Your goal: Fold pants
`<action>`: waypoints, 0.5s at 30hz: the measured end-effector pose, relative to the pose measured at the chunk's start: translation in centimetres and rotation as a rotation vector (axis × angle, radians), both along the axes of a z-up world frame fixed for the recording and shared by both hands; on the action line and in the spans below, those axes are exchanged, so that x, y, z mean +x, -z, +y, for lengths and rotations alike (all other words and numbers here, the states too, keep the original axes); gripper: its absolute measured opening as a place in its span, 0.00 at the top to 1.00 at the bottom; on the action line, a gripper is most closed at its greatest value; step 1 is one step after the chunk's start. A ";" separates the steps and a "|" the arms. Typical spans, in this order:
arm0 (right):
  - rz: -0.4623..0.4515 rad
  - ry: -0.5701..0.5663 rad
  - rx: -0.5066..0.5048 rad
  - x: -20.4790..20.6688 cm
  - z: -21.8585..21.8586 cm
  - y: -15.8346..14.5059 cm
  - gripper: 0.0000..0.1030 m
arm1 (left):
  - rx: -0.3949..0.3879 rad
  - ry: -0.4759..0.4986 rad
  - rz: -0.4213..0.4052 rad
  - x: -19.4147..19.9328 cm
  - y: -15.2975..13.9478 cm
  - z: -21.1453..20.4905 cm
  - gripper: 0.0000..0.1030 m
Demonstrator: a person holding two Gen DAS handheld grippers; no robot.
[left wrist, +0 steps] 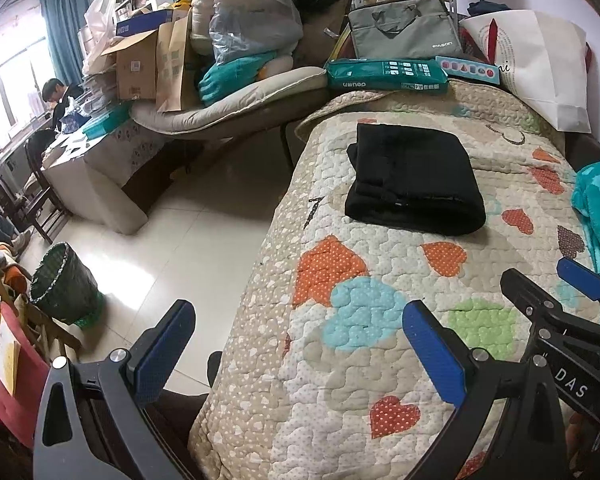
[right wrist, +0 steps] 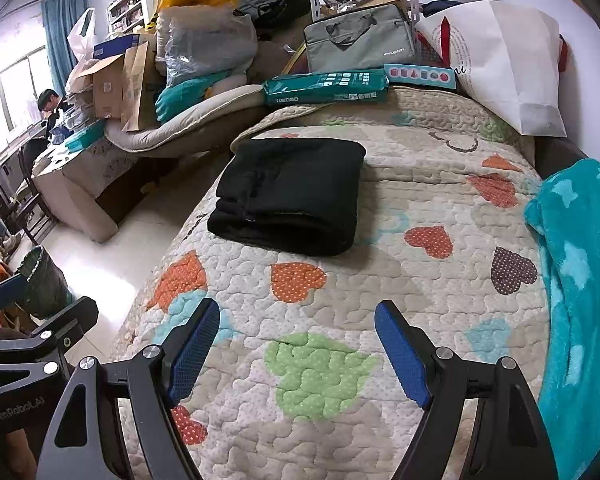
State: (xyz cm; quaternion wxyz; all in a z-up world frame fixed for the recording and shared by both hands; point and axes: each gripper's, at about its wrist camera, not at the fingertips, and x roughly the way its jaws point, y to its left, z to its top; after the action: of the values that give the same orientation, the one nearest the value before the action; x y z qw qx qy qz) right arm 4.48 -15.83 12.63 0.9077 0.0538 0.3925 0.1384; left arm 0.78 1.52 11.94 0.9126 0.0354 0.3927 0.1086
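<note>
The black pants [left wrist: 414, 178] lie folded into a thick rectangle on the heart-patterned quilt [left wrist: 360, 340]. They also show in the right wrist view [right wrist: 288, 196], near the quilt's left edge [right wrist: 400, 280]. My left gripper [left wrist: 300, 352] is open and empty, held above the quilt's near left edge, well short of the pants. My right gripper [right wrist: 296, 352] is open and empty above the quilt's near end, also apart from the pants. The right gripper shows at the right in the left wrist view [left wrist: 548, 280].
A teal blanket [right wrist: 580, 280] lies along the quilt's right side. A green paper pack [right wrist: 326, 86], a grey bag [right wrist: 360, 40] and a white paper bag [right wrist: 508, 64] sit at the far end. A green bin [left wrist: 64, 284] stands on the tiled floor at left.
</note>
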 end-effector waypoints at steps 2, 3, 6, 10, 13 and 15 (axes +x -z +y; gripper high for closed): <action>0.000 0.000 0.000 0.0 0.0 0.0 0.18 | -0.001 -0.001 0.001 0.0 0.1 0.0 0.00; 0.000 0.000 0.000 0.0 0.0 0.0 0.18 | -0.001 0.000 0.000 0.0 0.1 0.0 0.00; 0.001 0.000 0.000 0.0 0.1 0.0 0.18 | -0.004 0.000 0.003 0.0 0.1 0.0 0.00; 0.001 0.001 -0.001 -0.1 0.1 0.0 0.18 | -0.010 -0.002 0.009 0.0 0.3 0.1 0.00; 0.001 -0.003 -0.002 0.0 0.1 0.1 0.18 | -0.015 -0.003 0.014 0.1 0.5 0.2 0.00; 0.001 -0.003 -0.002 0.0 0.1 0.1 0.18 | -0.014 -0.005 0.015 0.1 0.5 0.2 0.00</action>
State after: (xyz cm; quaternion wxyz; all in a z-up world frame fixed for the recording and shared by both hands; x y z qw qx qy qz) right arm 4.44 -15.68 12.53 0.9073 0.0523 0.3932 0.1392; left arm 0.88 1.71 11.41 0.9095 0.0287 0.4004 0.1078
